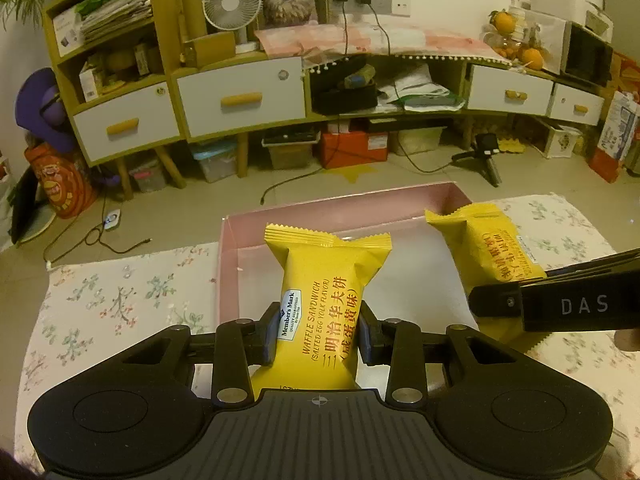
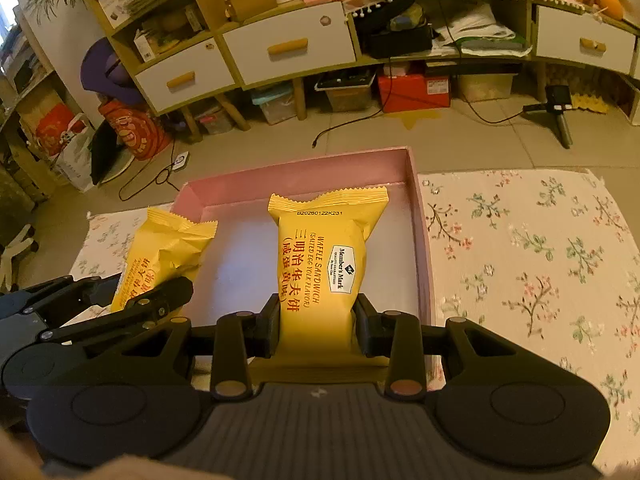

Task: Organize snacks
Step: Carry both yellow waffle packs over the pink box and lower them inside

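Black housing of left gripper (image 1: pixel 318 334) nearest the lens, jaws pinching yellow snack pack (image 1: pixel 320 300) by its lower half, pads pressed into both sides. Printed on the wrapper: "Member's Mark" on a white badge, "WAFFLE SANDWICH (SALTED EGG YOLK FLAVOR)", plus red Chinese characters. Pack upright, crimped top edge pointing away, hanging over pink box (image 1: pixel 280 216).

Right gripper (image 2: pixel 316 326) likewise clamped on second yellow pack (image 2: pixel 320 264), same "Member's Mark" badge and "WAFFLE SANDWICH" line, here reading upside down; code "B20280122K231" stamped just below the crimped top. Also held over the box (image 2: pixel 420 216), nearer its right wall.

Letters "DAS" in grey on the side of the right gripper (image 1: pixel 560 308) where it enters the left wrist view from the right edge, its pack (image 1: pixel 488 248) tilted above the box's right wall. From the right wrist, left gripper (image 2: pixel 160 292) seen low at left with its pack (image 2: pixel 164 252) leaning over the box's left wall.

Box open on top, shallow pink walls, pale bare floor inside, nothing lying in it as far as visible. Sits on floral cloth (image 2: pixel 520 240); wide bare stretch of cloth to the right of the box, narrower strip to the left. Far box wall close to the cloth's far edge, tiled floor (image 1: pixel 200 200) beyond, with cables trailing across it. Cabinet (image 1: pixel 240 96) with white drawers well apart, at the back of the room.
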The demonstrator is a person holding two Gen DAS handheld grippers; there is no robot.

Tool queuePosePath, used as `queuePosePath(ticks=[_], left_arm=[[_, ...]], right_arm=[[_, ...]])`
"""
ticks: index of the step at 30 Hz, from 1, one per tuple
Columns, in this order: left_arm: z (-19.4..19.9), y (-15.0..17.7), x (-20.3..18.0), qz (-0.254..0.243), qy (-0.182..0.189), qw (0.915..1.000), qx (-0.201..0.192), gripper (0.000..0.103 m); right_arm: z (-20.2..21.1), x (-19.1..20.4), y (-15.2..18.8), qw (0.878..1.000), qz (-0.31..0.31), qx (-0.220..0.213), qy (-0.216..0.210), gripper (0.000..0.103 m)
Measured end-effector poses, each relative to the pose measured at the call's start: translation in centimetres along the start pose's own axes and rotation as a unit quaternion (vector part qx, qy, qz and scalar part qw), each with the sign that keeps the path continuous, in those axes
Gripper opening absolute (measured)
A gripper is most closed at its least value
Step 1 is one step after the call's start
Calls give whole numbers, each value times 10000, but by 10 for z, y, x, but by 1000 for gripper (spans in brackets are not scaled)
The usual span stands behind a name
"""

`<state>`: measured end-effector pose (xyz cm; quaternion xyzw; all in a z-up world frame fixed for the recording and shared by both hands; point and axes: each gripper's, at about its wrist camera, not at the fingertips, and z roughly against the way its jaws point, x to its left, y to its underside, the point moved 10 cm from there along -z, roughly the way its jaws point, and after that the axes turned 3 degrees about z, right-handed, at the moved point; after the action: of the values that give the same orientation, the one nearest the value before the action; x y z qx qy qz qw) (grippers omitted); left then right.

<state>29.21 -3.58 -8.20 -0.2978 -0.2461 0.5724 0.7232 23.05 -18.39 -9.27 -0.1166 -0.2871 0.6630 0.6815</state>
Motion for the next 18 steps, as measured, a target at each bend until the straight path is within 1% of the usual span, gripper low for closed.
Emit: queuePosePath(ticks=[9,16,17,18], left_arm=[[-28,-3,6,25,-157,9999,-8,35],[-37,-3,8,39,-224,9997,-12,35],[-37,-3,8,53,-238,9997,-33,36],[-37,-4,9,55,-280,9996,-44,39]], right_arm=[[-22,-3,-4,9996,142,60,246,34],[-30,-4,-4,9994,105,134,294,35],[-30,-4,-4,9994,96,137,297,35],[-29,-4,-4,9994,83,131,300,38]])
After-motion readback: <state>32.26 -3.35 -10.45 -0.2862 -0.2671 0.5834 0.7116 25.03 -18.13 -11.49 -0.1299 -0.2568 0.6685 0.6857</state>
